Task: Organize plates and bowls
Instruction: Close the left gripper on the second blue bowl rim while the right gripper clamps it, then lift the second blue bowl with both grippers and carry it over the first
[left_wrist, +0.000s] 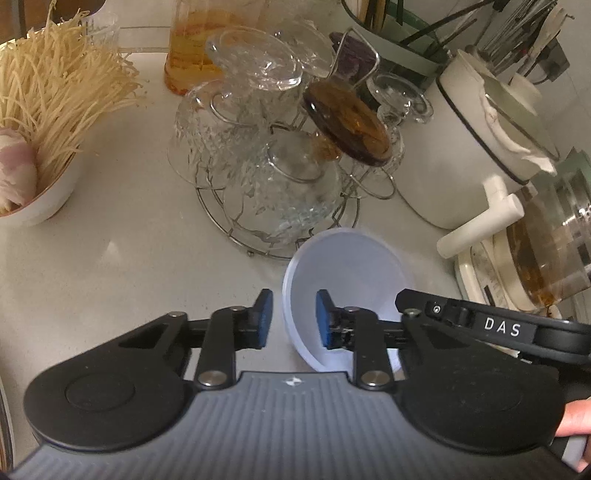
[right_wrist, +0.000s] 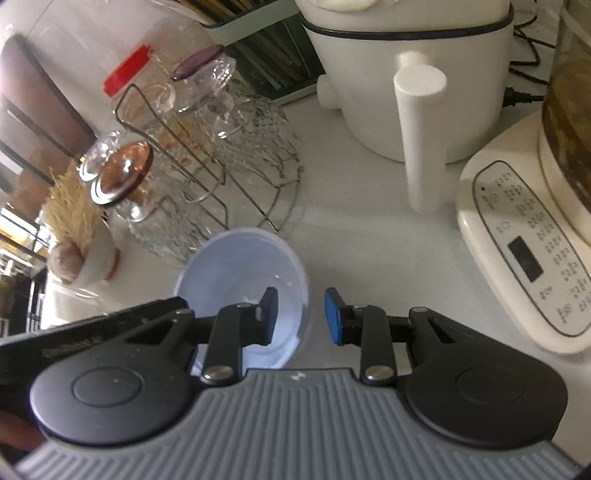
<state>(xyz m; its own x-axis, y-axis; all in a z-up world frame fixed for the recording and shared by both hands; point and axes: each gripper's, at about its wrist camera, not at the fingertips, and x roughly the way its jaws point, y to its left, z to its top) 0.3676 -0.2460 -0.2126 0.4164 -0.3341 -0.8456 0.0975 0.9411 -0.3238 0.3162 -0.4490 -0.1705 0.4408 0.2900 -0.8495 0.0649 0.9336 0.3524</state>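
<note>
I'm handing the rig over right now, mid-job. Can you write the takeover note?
Left gripper: open, fingers straddling the pale blue bowl's rim, one finger inside, one outside; not clamped.
Right gripper: open, straddling the same bowl's opposite rim, not clamped.
Bowl: tilted on the counter, just in front of the wire rack of glassware. A white bowl of noodles sits further left.
Done: nothing visibly sorted yet.
Left: probably close on the rim, lift the bowl, put it away.
</note>
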